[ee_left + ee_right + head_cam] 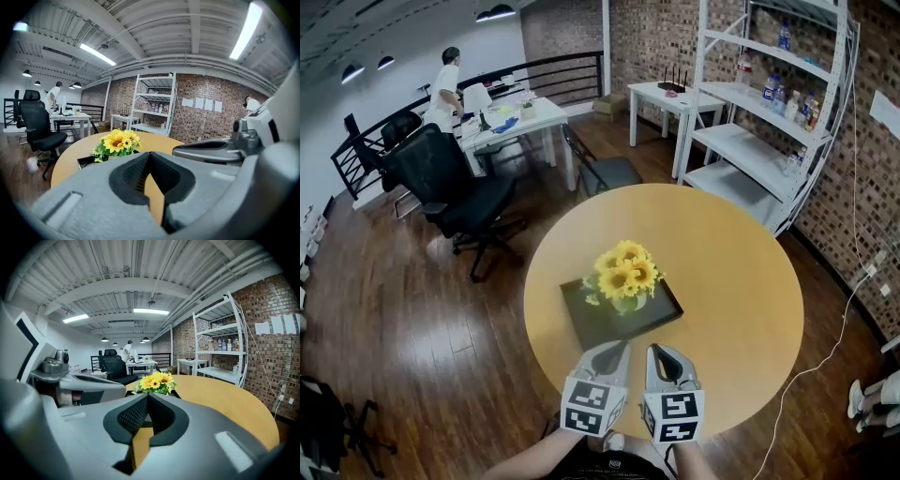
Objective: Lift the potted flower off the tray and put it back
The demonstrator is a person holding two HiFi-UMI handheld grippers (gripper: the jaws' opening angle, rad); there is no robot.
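Observation:
A pot of yellow sunflowers (625, 274) stands on a dark square tray (581, 323) in the near-left part of a round wooden table (741, 281). Both grippers hover side by side over the table's near edge, a short way in front of the tray and apart from it. My left gripper (617, 349) is shut with nothing between its fingertips. My right gripper (660, 352) is shut and empty too. In the left gripper view the flowers (117, 140) lie ahead, left of the closed tips (149, 153). In the right gripper view the flowers (155, 381) stand straight beyond the closed tips (148, 394).
A black office chair (459, 187) stands left of the table, and a folding chair (605, 169) behind it. White shelving (769, 103) with bottles lines the brick wall at right. A person (445, 84) stands at a white desk (516, 122) far back. A cable (825, 356) trails on the floor.

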